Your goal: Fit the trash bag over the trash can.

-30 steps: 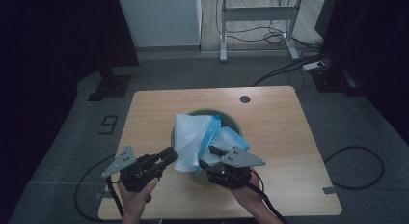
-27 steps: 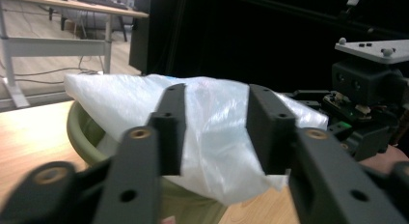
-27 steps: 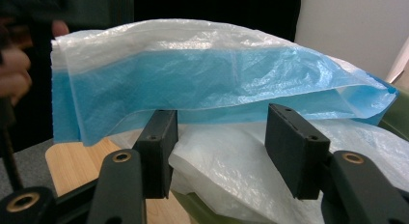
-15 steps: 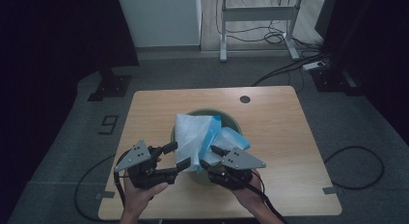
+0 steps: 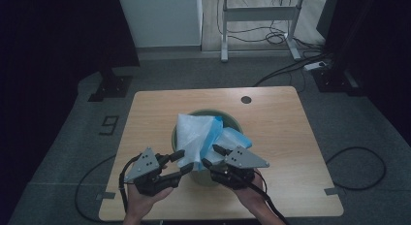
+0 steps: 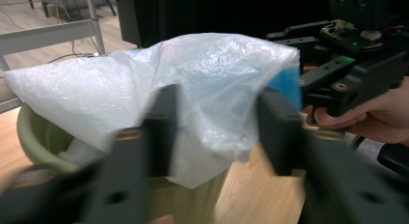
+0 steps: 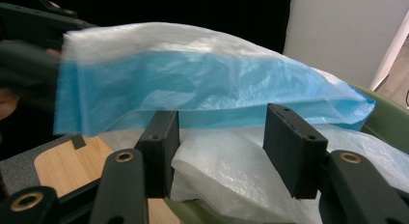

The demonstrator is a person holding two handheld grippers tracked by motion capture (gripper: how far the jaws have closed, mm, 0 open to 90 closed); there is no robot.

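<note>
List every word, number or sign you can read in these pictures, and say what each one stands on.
"9": a dark figure marked on the grey floor, left of the wooden table in the high view.
No readable print on the plastic bag, the green bin or either hand-held gripper.

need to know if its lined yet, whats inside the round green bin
A crumpled white and blue plastic bag fills the round green bin and spills over its near rim. The bin's floor and anything beneath the bag are covered.
</note>
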